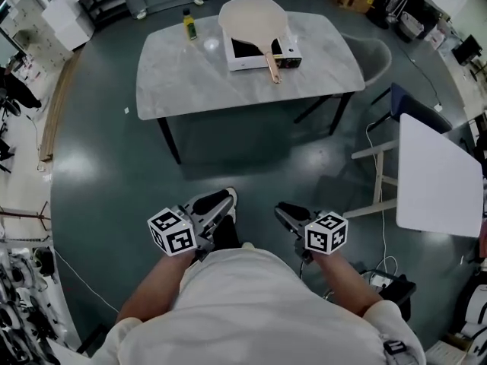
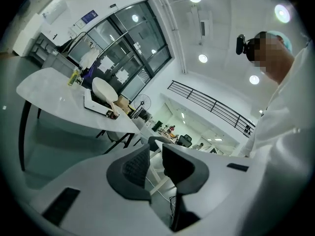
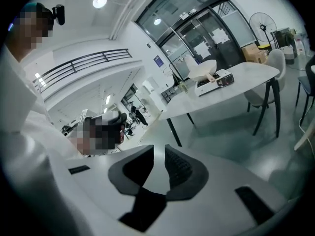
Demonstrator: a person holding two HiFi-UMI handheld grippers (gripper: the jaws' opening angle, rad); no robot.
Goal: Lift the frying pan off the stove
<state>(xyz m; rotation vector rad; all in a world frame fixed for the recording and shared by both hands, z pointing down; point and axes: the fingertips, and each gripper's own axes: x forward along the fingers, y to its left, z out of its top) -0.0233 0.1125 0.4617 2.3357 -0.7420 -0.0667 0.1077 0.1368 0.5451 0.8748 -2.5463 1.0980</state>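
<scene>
A cream frying pan (image 1: 253, 20) with a wooden handle (image 1: 271, 63) sits on a white portable stove (image 1: 288, 54) on the grey marble table (image 1: 190, 82), far ahead of me. Both grippers hang low, close to my body and well short of the table. My left gripper (image 1: 219, 206) and right gripper (image 1: 291, 216) each show a narrow gap between the jaws, with nothing in it. In the left gripper view (image 2: 156, 163) the pan (image 2: 103, 88) is far off at the left. In the right gripper view (image 3: 158, 168) the pan (image 3: 203, 69) is distant at the upper right.
A small yellow bottle (image 1: 188, 26) stands on the table left of the stove. A grey chair (image 1: 373, 55) is at the table's right end. A white folding table (image 1: 437, 177) stands at the right. Open dark floor lies between me and the table.
</scene>
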